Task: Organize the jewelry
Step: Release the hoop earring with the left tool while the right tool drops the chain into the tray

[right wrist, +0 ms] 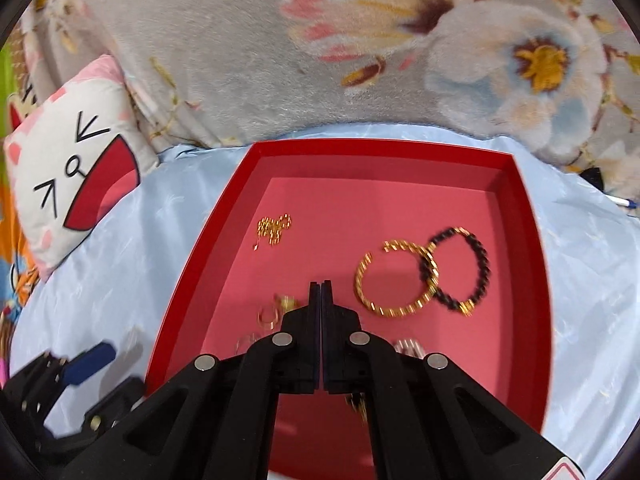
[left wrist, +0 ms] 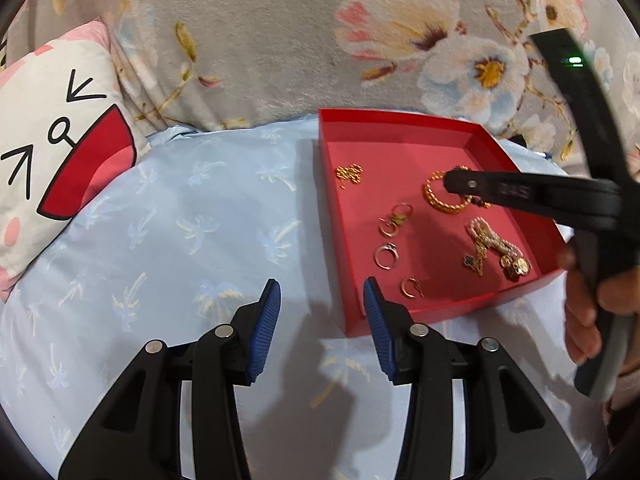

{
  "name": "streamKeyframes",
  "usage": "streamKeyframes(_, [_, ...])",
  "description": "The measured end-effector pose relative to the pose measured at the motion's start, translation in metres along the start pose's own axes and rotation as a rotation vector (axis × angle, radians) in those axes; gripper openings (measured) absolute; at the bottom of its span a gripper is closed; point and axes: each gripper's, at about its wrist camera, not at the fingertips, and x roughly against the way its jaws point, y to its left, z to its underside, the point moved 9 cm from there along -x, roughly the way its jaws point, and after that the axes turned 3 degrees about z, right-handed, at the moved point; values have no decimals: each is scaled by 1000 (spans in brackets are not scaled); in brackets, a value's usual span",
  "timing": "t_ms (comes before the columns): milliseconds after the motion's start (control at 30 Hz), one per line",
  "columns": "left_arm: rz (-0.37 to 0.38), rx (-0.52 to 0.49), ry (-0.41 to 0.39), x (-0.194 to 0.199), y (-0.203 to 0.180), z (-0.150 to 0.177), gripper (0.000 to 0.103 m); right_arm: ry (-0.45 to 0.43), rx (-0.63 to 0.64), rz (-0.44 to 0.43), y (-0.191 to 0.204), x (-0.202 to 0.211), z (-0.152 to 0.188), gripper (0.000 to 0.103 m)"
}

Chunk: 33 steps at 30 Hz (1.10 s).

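Observation:
A red tray [left wrist: 400, 116] [right wrist: 360, 148] rests on a light blue sheet and holds the jewelry. In it lie a gold bangle [right wrist: 394, 280] [left wrist: 440, 200], a black bead bracelet [right wrist: 464, 268] overlapping it, a small gold chain clump [right wrist: 274, 228] [left wrist: 350, 174], several rings [left wrist: 394, 220] and a pearl and charm bracelet [left wrist: 496, 248]. My right gripper [right wrist: 321, 284] [left wrist: 450, 182] hangs over the tray just left of the bangle, shut with nothing visible between its fingers. My left gripper [left wrist: 321, 282] [right wrist: 86, 364] stands open and empty at the tray's near left corner, over the sheet.
A cartoon-face pillow [left wrist: 60, 140] [right wrist: 76, 168] lies at the left. A floral plush blanket [left wrist: 260, 40] rises behind the tray. A hand [left wrist: 588, 312] holds the right gripper's handle. A pen tip [right wrist: 624, 202] shows at the far right.

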Motion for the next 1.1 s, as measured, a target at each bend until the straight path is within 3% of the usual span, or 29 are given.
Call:
streamKeyframes(167, [1,-6,5,-1,-9,3,41,44,57,-20,10,-1,10,0])
streamKeyframes(333, [2,-1,6,1,-8,3,41,161,107,-23,34,-41,11,0])
streamKeyframes(433, [3,1,5,1,-6,3,41,97,52,87,20,-54,-23,0])
streamKeyframes(567, [3,5,3,1,-3,2,41,37,-9,26,16,-38,-33,0])
streamKeyframes(1100, [-4,-33,-15,9,-31,16,42,-54,30,37,-10,40,29,0])
